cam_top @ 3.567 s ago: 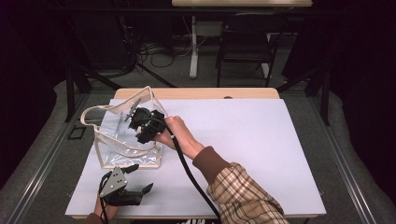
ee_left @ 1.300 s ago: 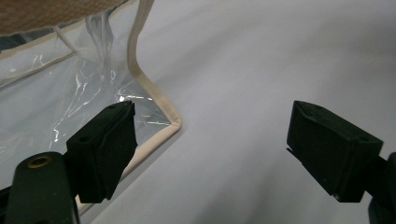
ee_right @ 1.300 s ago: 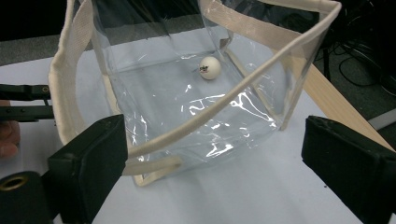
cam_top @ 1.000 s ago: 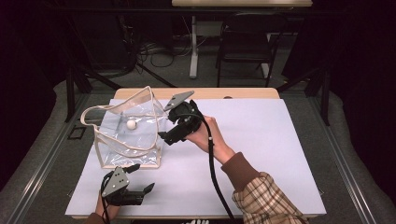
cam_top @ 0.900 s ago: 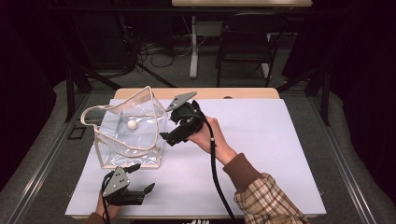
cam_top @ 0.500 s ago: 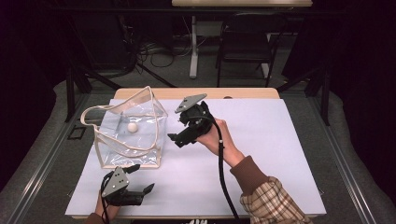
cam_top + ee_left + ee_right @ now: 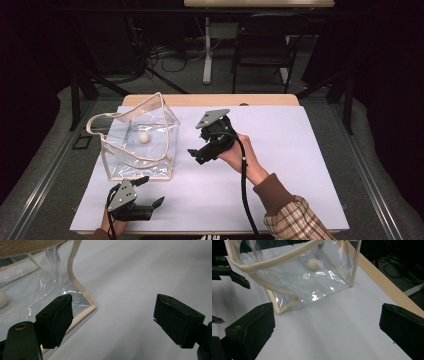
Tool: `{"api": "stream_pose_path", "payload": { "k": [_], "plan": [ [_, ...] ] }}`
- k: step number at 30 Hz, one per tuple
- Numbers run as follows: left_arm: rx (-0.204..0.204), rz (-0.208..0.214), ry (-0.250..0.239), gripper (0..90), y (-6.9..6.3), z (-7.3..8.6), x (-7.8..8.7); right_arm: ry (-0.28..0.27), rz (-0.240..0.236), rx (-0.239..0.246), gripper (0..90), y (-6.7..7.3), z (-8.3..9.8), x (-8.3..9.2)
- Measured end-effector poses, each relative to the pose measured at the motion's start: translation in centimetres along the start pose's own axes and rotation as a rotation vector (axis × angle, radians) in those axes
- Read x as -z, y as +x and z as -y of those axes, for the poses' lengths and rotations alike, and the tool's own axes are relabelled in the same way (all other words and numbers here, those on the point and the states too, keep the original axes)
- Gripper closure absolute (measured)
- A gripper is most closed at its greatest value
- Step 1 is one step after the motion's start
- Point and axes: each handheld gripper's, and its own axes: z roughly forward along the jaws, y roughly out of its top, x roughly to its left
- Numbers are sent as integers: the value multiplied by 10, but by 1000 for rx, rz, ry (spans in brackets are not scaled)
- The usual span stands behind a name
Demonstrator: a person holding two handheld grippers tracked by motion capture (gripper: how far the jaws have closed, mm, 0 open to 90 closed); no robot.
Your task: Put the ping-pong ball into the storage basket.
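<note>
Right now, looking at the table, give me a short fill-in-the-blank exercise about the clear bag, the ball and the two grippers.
1. The small cream-white ball lies ___ the clear plastic bag with beige trim.
2. The right gripper has its jaws ___, with nothing between them.
3. The left gripper sits near the bag's front ___.
4. The bag stands on a ___ table cover.

Missing words: inside; open; corner; white
</note>
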Motion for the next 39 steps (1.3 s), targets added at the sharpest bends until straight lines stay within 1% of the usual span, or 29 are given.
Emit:
{"api": "stream_pose_path", "payload": {
  "k": [11, 19, 22, 25, 32, 35, 39],
  "plan": [
    [0, -3, -1, 162, 0, 0, 0, -13, 25, -6, 0, -2, 18, 13],
    [0, -4, 1, 162, -1, 0, 0, -1, 42, -29, 0, -3, 38, 16],
    [-1, -5, 1, 161, -1, 0, 0, -6, 50, -38, 0, -4, 45, 18],
    [-2, -6, 3, 161, -1, 0, 0, -13, 47, -55, 0, -5, 52, 21],
    [-5, -1, 3, 161, -1, 0, 0, -13, 66, -63, 2, -3, 67, 27],
    [-6, -2, 4, 161, -1, 0, 0, -13, 73, -58, 2, -3, 72, 29],
    [-3, -3, 2, 161, -1, 0, 0, -24, 87, -67, 2, -4, 79, 33]
  ]
}}
